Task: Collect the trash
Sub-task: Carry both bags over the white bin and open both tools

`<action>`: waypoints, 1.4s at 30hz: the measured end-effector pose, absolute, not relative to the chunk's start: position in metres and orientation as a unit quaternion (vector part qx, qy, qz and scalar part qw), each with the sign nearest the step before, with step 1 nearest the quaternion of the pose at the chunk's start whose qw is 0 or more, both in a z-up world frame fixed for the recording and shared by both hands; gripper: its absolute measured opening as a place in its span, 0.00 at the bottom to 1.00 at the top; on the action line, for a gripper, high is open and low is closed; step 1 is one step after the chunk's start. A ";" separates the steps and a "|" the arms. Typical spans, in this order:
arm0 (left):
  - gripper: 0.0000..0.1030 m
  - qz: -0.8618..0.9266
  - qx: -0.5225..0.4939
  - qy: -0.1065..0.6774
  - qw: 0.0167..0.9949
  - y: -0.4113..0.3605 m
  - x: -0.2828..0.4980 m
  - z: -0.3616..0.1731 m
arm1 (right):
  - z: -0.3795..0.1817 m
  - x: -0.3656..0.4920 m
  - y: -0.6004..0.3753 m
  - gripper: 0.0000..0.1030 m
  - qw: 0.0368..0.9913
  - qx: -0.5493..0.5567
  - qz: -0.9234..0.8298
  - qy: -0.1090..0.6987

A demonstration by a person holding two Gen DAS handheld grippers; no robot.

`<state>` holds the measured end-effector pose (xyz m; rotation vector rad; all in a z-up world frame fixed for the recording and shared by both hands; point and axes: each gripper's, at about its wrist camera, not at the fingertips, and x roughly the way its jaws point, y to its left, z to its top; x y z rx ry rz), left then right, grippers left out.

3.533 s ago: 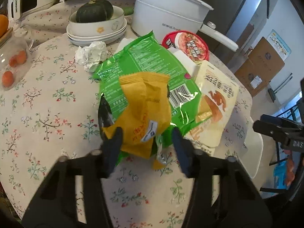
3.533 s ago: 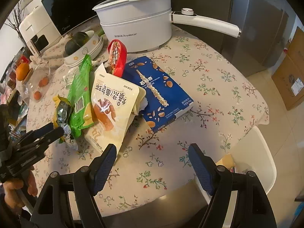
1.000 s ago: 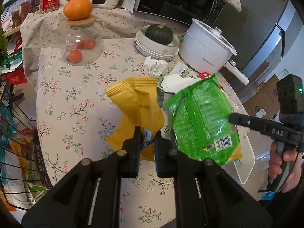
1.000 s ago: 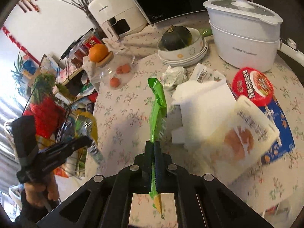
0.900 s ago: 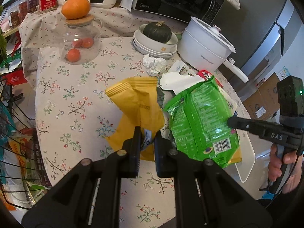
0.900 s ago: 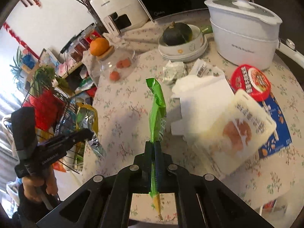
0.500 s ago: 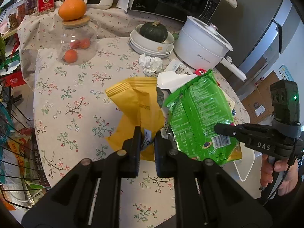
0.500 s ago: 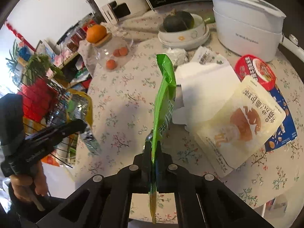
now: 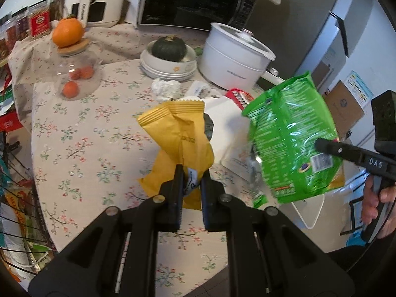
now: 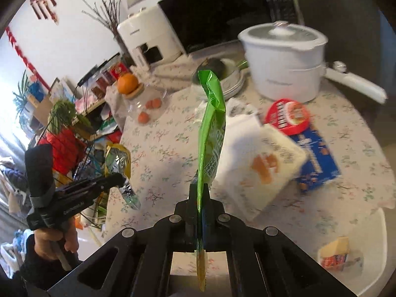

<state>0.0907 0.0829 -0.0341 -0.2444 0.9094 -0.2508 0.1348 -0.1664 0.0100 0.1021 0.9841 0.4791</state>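
The left gripper is clamped on a crumpled yellow foil snack wrapper, held above the floral tablecloth. The right gripper is fully closed on a flat green plastic snack bag, apparently clear of the table.

Round table, floral cloth. Far edge: white pot, stacked bowls with squash, glass jar. Middle: crumpled tissue, red lid, pale pouch, blue packet.

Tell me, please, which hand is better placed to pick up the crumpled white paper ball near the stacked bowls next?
Neither: the left gripper is shut on the yellow bag and the right gripper on the green bag.
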 end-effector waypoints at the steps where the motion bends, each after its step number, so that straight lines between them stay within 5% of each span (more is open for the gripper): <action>1: 0.13 -0.126 -0.114 0.437 0.883 0.078 0.090 -0.034 | 0.012 0.132 -0.174 0.02 0.855 0.049 0.223 0.467; 18: 0.13 -0.222 -0.073 0.433 0.871 -0.034 0.088 -0.027 | 0.012 0.073 -0.351 0.02 0.883 0.071 0.032 0.462; 42: 0.13 -0.348 0.034 0.440 0.827 -0.240 0.091 -0.074 | -0.094 0.061 -0.472 0.04 0.809 0.132 -0.056 0.570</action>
